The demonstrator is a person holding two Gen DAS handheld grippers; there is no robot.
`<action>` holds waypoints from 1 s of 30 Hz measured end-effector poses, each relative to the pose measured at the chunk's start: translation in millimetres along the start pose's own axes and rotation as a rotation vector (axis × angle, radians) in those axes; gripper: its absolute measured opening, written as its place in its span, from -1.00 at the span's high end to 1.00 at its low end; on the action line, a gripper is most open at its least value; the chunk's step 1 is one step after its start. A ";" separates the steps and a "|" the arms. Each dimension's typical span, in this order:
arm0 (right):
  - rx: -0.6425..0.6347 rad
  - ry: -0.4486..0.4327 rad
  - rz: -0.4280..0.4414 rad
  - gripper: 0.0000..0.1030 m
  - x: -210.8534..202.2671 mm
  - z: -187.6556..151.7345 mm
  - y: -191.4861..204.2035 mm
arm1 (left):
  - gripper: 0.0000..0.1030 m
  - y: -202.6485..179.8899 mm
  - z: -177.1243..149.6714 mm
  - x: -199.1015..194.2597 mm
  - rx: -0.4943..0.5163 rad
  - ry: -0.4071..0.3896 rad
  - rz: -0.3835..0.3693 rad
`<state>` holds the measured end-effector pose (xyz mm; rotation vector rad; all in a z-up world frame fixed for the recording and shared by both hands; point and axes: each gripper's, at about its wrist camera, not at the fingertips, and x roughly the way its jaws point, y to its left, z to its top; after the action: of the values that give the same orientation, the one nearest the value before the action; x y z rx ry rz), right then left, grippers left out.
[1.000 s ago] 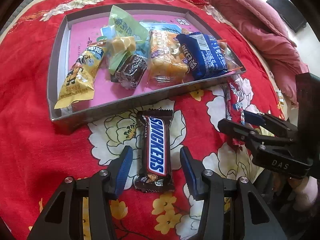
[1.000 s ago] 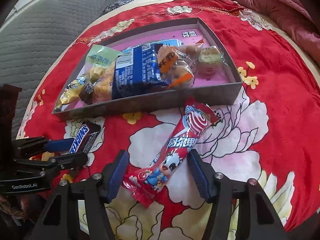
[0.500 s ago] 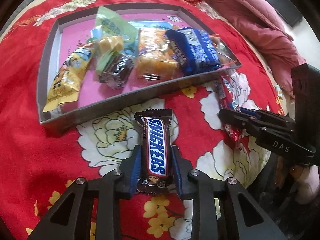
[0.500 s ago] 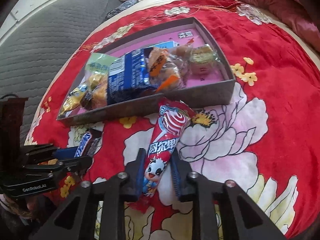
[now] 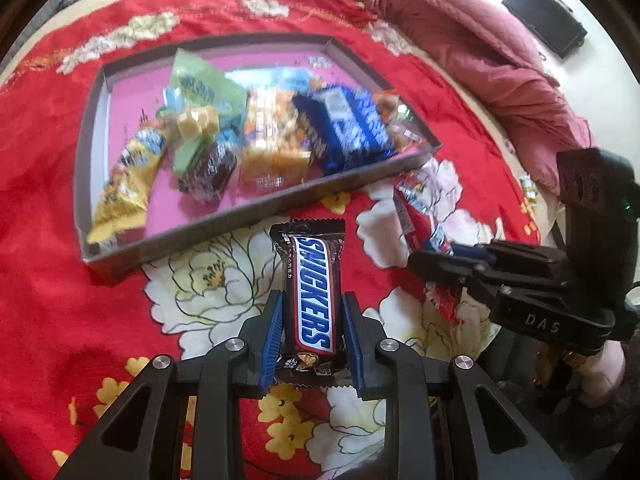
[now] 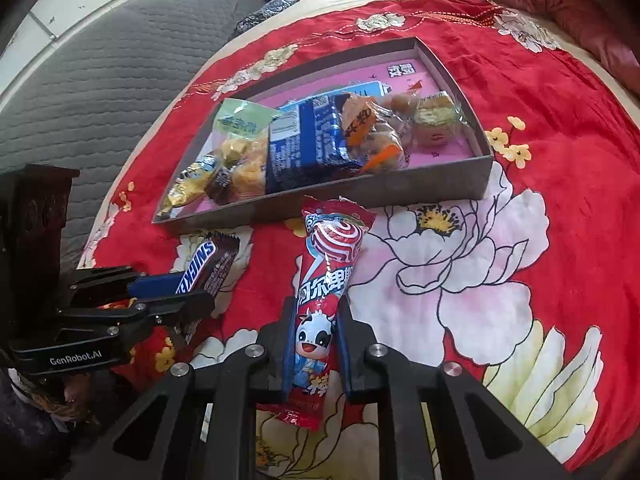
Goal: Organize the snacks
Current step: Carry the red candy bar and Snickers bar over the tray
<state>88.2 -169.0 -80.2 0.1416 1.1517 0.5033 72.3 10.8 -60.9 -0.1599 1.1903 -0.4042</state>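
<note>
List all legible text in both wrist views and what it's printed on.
"SNICKERS": Snickers bar held in the left gripper.
"DAS": body of the right gripper, seen from the left wrist view.
"GenRobot.AI": body of the left gripper, seen from the right wrist view.
Red lollipop wrapper in the right gripper: Chinese characters, partly creased, not read reliably.
Box floor print and snack packets inside: too small or blurred.

"SNICKERS" runs in blue letters along the brown chocolate bar wrapper [image 5: 314, 288] — legible in both wrist views. The right claw [image 5: 432, 256] body reads "DAS"; the left claw [image 6: 180, 292] body reads "GenRobot.AI". The red lollipop wrapper [image 6: 326, 280] bears Chinese characters — too unclear to read with certainty
</note>
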 end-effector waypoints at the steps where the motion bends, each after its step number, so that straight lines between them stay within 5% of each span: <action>1: -0.005 -0.004 0.005 0.66 -1.9 0.0 1.3 | 0.42 -1.0 1.4 -5.6 0.001 -0.020 -0.005; 30: -0.049 -0.135 0.064 0.65 -26.1 42.9 27.5 | 0.42 42.3 32.5 -51.3 -0.116 -0.253 0.059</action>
<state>110.2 -150.3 -30.8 0.1681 1.0044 0.5693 95.8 66.6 -18.3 -0.2678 0.9667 -0.2546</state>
